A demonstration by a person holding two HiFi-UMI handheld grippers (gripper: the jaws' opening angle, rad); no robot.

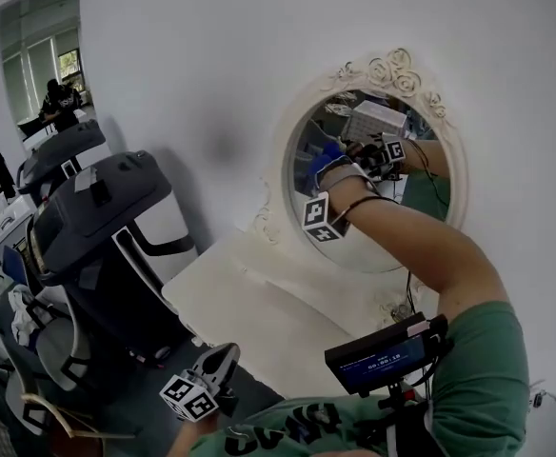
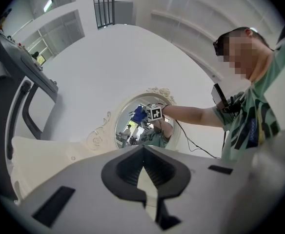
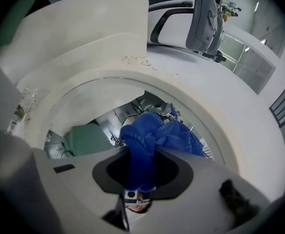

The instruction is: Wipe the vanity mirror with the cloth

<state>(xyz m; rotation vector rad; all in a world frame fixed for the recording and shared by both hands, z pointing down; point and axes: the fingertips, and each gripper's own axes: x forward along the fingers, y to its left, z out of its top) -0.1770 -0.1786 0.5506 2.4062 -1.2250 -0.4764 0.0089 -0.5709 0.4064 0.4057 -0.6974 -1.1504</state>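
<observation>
Cloth [image 3: 154,140], blue and bunched, sits clamped between the closed jaws of the right gripper [image 3: 140,179] and is pressed against the glass of the oval mirror [image 1: 364,246]. In the head view the cloth [image 1: 321,165] lies at about 10 o'clock on the pane, with the person's bare forearm [image 1: 421,246] reaching in from 5 o'clock. The white frame carries carved scrollwork [image 1: 392,65] at 12 o'clock. The left gripper [image 1: 216,365] hangs low at 7 o'clock in the head view, well apart from the mirror, its jaws together with nothing between them. A white tabletop [image 1: 249,303] spreads from the mirror's 7 o'clock. A dark-grey machine [image 1: 107,217] stands at 9 o'clock.
</observation>
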